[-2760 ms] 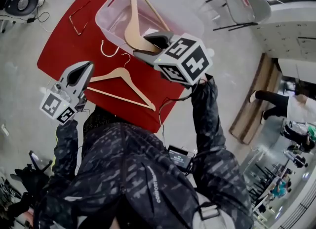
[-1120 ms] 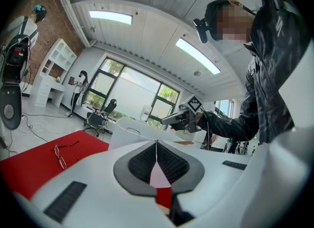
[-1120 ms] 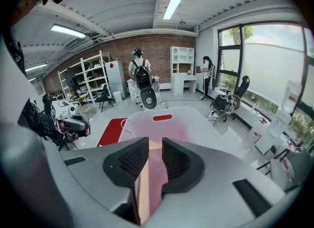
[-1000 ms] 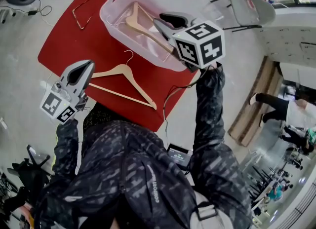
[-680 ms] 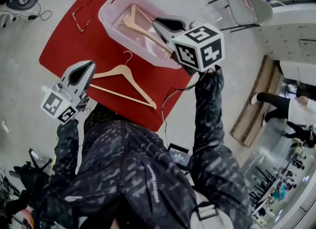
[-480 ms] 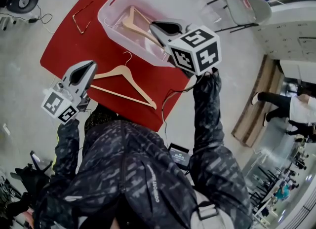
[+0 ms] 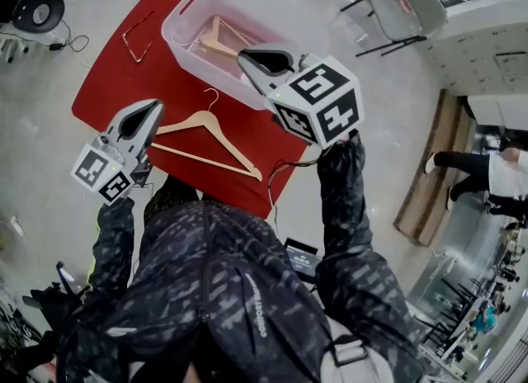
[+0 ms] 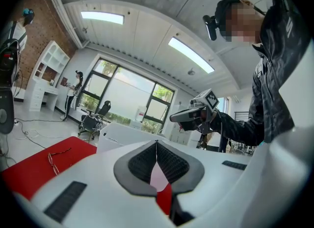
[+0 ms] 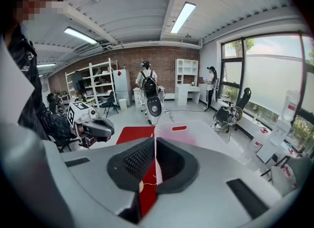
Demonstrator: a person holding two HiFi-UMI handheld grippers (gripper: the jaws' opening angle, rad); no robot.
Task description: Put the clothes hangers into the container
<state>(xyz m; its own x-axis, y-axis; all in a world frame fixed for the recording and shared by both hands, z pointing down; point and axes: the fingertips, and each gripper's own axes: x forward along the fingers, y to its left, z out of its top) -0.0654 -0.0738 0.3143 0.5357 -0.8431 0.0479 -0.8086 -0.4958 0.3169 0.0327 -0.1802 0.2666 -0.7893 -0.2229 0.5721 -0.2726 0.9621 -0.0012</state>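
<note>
Change since earlier: a few seconds back the right gripper [image 7: 246, 59] held a wooden hanger upright over the container [image 7: 198, 66]. It has since let go and drawn back toward the near edge of the red surface [image 7: 115, 76]. Its jaws, partly apart a second ago, have just been closing.
Right jaws: brought together, with only a hairline slit between the pads and nothing in them. The red surface and the container show past the slit.
Left jaws: the pads of the left gripper [image 7: 157, 105] meet, and they hold nothing. This gripper hangs above the near left part of the surface, much as in the earlier frames.
Hanger in the container [image 7: 216, 36]: pale wood, now lying down inside against the container's left end.
Second wooden hanger [image 7: 205, 119]: flat on the surface close to the near edge, hook toward the container. It is in the same spot as before and neither gripper touches it.
Wire hanger [image 7: 124, 36]: thin and dark, by the left edge of the surface, apart from the container.
Container: clear plastic, on the far half of the surface.
Writing: the marker cube on the right gripper [image 7: 318, 101] and the one on the left gripper [image 7: 103, 177] carry black-and-white square patterns, no words. A white line of print on the person's jacket [image 7: 223, 290] is too small to read.
</note>
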